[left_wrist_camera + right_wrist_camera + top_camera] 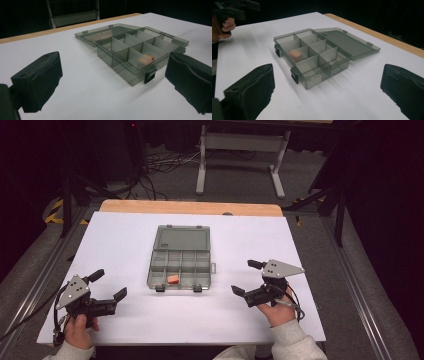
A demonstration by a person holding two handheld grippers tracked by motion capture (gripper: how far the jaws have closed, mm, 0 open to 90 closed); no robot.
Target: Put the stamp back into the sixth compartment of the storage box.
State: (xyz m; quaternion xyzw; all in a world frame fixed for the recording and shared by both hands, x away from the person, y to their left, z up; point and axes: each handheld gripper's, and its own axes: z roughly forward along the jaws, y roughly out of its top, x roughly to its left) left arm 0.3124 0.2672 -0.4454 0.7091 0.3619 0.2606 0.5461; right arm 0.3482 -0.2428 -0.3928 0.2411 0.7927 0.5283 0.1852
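Grey translucent plastic compartment box (179,264), one item, lies at the middle of the white surface (125,245); its lid (182,239) is swung fully open and lies flat on the far side, hinged to the tray. Tray divided into two rows of small compartments; two dark latches (160,289) sit on the near edge. Small orange piece (173,279), one item, rests in a near-row compartment, second from the left as seen from the high view; in the left gripper view it appears behind the near wall of the box (147,58), and in the right gripper view it is blurred (295,54). Left tongs (109,284), held in the person's left hand (80,327) at the near left of the surface, jaws spread wide apart, gripping nothing, pointed toward the box and well apart from it. Right tongs (247,277), held in the right hand (278,309) at the near right, jaws likewise spread wide, empty, aimed toward the box and apart from it. Light wood edge (190,208) of the surface shows along the far side beyond the white sheet. Grey-framed stand (242,150) on the floor behind.
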